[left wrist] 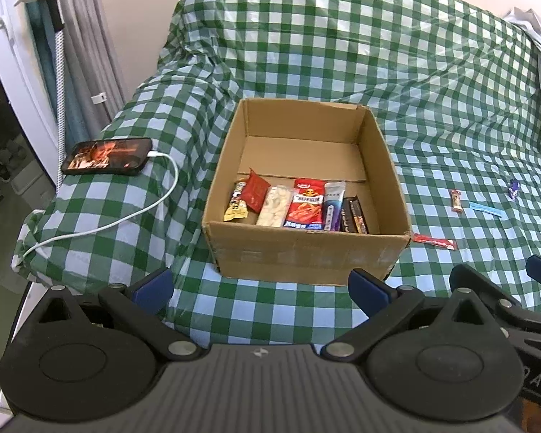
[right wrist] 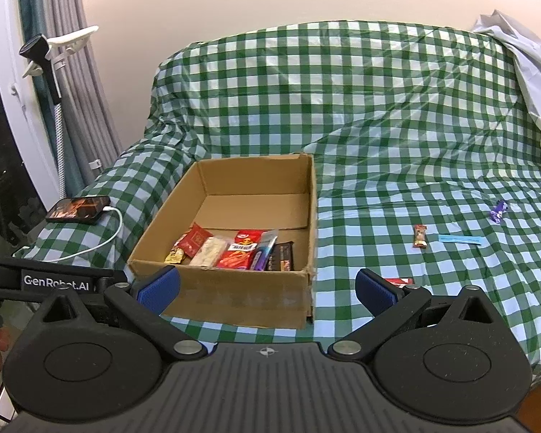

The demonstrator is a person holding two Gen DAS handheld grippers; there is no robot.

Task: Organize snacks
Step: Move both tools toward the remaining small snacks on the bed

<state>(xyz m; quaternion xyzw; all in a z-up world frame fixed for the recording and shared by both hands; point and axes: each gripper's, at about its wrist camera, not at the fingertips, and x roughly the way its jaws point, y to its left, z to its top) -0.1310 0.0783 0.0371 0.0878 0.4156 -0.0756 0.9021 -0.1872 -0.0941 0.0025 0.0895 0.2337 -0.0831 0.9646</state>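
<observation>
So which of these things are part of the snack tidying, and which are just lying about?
Part of the job:
cardboard box with snacks lined up inside
red packet
small brown bar
blue strip
purple sweet

Just lying about:
phone
white cable
checked cloth

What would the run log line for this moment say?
left gripper open, empty | right gripper open, empty | box holds a row of snacks | four snacks loose on cloth, right of box

1 box (left wrist: 306, 252), 11 snacks (left wrist: 304, 204) (7 boxed).
</observation>
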